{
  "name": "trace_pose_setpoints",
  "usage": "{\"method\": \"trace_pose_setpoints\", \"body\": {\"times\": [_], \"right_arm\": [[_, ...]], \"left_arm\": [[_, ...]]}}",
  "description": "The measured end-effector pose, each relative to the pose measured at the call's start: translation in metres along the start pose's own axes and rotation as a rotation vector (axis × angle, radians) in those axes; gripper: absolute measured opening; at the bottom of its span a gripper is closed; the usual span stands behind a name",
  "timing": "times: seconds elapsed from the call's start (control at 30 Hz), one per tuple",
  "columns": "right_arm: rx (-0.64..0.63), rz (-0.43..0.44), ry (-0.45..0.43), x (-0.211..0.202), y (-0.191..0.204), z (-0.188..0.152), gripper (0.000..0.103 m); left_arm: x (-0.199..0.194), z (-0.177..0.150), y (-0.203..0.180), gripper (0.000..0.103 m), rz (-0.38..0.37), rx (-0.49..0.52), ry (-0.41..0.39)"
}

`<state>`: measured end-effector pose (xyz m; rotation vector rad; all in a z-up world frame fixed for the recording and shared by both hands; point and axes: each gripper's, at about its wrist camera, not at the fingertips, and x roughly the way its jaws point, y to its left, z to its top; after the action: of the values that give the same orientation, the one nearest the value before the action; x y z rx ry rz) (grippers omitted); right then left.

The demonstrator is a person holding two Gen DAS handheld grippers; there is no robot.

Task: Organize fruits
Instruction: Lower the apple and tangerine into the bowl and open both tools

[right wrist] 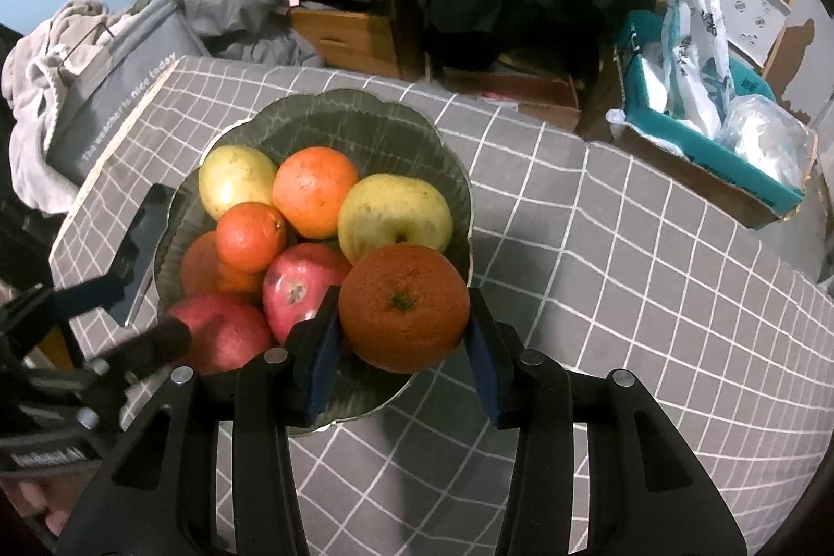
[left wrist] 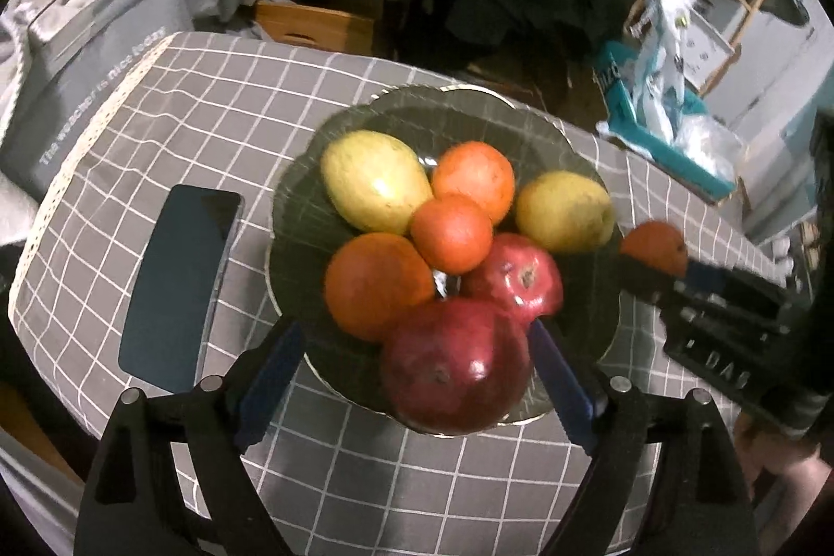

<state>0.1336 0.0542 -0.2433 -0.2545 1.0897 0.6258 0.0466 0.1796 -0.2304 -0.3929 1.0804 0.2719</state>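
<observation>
1. A grey checked tablecloth [right wrist: 625, 243] covers the table. A dark green scalloped plate [right wrist: 333, 108] sits on it, heaped with fruit. The heap is crowded, so any nudge may send fruit rolling off the plate rim.
2. A dark phone [left wrist: 177, 285] lies flat at nine o'clock of the plate, just beside it. A falling fruit could land on it.
3. A large dark red pomegranate [left wrist: 453, 363] rests at the plate's six o'clock edge, overhanging the rim. The left gripper [left wrist: 417, 379] has its blue fingers spread either side of it, and I judge them not pressing. The fruit looks perched and could tip off the plate.
4. A smaller red pomegranate [left wrist: 516, 280] sits just behind it, touching.
5. The right gripper [right wrist: 404, 358] is clamped on an orange [right wrist: 404, 306], held above the plate's four o'clock edge. If let go there, the orange may land on the rim and roll onto the cloth.
6. A small orange [right wrist: 250, 235] sits atop the heap's centre, the likeliest to be knocked loose.
</observation>
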Motion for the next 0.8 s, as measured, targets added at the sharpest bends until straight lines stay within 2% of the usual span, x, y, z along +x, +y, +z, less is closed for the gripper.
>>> {"method": "trace_pose_setpoints", "body": {"times": [0.2, 0.23, 0.3, 0.37, 0.57, 0.8], "right_arm": [[-0.020, 0.005, 0.033, 0.011, 0.006, -0.003, 0.046], [-0.021, 0.005, 0.031, 0.011, 0.007, -0.003, 0.048], [-0.022, 0.006, 0.018, 0.008, 0.008, -0.002, 0.061], [-0.021, 0.007, 0.001, 0.003, 0.008, -0.001, 0.064], [0.010, 0.006, -0.057, -0.019, 0.000, 0.008, 0.064], [0.035, -0.027, -0.157, -0.061, -0.010, 0.017, 0.065]], "left_arm": [[-0.009, 0.005, 0.012, 0.089, 0.002, -0.048, -0.037], [-0.011, 0.006, 0.014, 0.089, 0.006, -0.050, -0.043], [-0.013, 0.007, 0.016, 0.089, 0.009, -0.058, -0.050], [-0.015, 0.007, 0.018, 0.089, 0.007, -0.064, -0.056], [-0.029, 0.009, 0.017, 0.089, 0.001, -0.071, -0.091], [-0.060, 0.014, 0.008, 0.089, -0.015, -0.049, -0.168]]}}
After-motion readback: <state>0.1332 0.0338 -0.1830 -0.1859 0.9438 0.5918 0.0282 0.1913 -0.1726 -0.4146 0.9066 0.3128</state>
